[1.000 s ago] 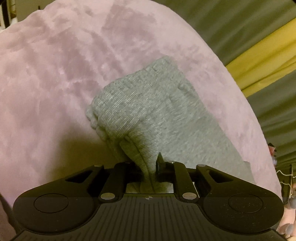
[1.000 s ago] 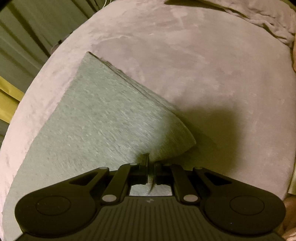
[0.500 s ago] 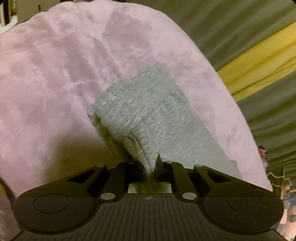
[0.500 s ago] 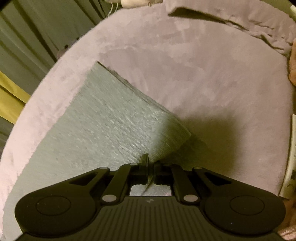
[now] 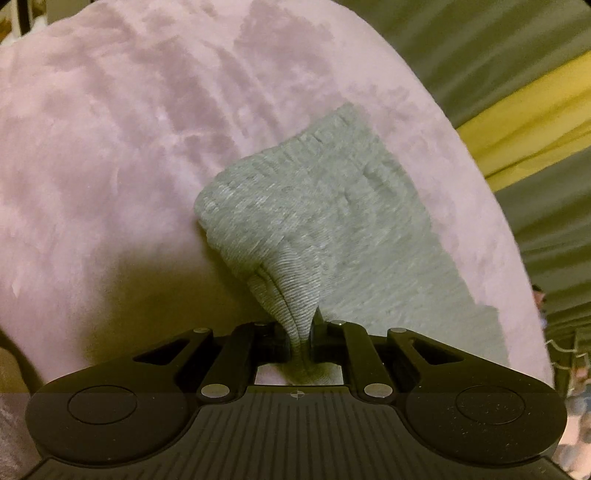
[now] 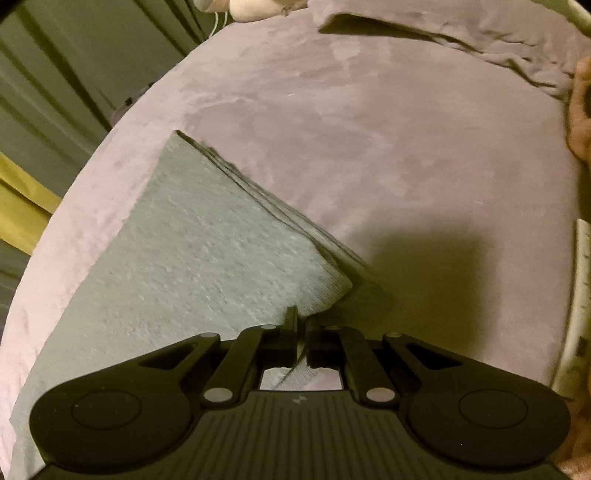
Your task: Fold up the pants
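Observation:
The grey knit pants (image 5: 332,221) lie on a pink plush bed cover (image 5: 110,166). My left gripper (image 5: 300,332) is shut on a bunched, ribbed end of the pants and holds it lifted above the cover. In the right wrist view the pants (image 6: 177,258) spread flat to the left, with stacked layers along their right edge. My right gripper (image 6: 302,339) is shut on the near corner of the pants, raised slightly off the cover (image 6: 406,147).
Grey-green curtains with a yellow band (image 5: 524,122) hang past the bed's edge. A rumpled fold of the cover (image 6: 461,33) lies at the far end. A pale frame edge (image 6: 580,295) runs at the right.
Both grippers have carried their held pants edges forward over the lower layer. The far bed end and rumpled cover have come further into the right wrist view.

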Motion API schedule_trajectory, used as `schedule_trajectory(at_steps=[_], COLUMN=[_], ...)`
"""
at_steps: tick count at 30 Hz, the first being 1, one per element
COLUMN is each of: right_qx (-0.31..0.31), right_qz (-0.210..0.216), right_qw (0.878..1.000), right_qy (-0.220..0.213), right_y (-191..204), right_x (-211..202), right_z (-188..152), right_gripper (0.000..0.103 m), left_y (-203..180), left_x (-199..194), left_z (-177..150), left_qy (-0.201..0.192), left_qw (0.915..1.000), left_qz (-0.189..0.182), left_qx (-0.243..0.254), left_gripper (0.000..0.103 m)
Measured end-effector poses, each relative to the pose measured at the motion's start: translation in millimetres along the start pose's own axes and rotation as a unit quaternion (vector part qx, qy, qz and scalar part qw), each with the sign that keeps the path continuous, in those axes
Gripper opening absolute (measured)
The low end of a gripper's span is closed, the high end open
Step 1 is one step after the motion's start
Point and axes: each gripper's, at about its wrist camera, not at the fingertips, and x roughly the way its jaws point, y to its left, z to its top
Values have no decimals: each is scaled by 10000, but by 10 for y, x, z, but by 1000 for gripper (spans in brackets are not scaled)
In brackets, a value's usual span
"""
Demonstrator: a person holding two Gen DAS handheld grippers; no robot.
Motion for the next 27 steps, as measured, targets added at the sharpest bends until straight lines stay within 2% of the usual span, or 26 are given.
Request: schedule_trajectory(at_steps=[2, 4, 6, 7, 8, 9, 10, 13, 17, 23, 24, 25, 26, 27], right_qx=[102, 215, 341, 364, 305, 161, -86, -451, -482, -484, -556, -652, -834, -995], right_qz=[46, 120, 278, 306, 250, 105, -80, -231, -177, -374, -418, -576, -799, -1008], right_qw=[9999, 9995, 9988, 9987, 9990, 9996, 9998, 9987, 9986, 9979, 9974, 9960, 9932, 9899], right_qy=[100, 193, 235, 204, 196, 192, 164, 52, -161, -208, -193, -198, -114, -12], right_y=[-11, -18, -21, -7, 18, 62, 121, 184, 163, 194, 220, 239, 274, 313], right_x=[74, 152, 205, 222, 233, 234, 214, 66, -160, -149, -115, -65, 16, 74], right_z=[-1, -12, -25, -28, -33, -37, -45, -59, -90, -112, -106, -106, -104, -96], right_gripper=[8, 18, 36, 37, 34, 14, 4, 4, 3, 3, 3, 4, 5, 15], left_y=[-10, -12, -12, -19, -27, -38, -40, -26, 3, 138, 157, 161, 155, 139], left_x=[-4, -2, 2, 1, -7, -22, -41, -90, -162, -151, -101, -67, -66, -97], left_z=[4, 17, 19, 16, 12, 8, 7, 13, -4, 21, 29, 29, 24, 5], left_qy=[-21, -2, 16, 26, 13, -11, -23, -26, -31, 87, 179, 253, 276, 229], left_qw=[10000, 10000, 10000, 9999, 9999, 9999, 9999, 10000, 10000, 9998, 9997, 9992, 9982, 9963], left_qz=[27, 39, 71, 101, 114, 119, 117, 60, -15, -73, 31, 301, 537, 822], left_qx=[41, 36, 37, 43, 62, 88, 81, 14, -24, -131, -131, -117, -49, 69], left_gripper=[11, 11, 11, 11, 11, 11, 11, 11, 10, 12, 19, 25, 39, 50])
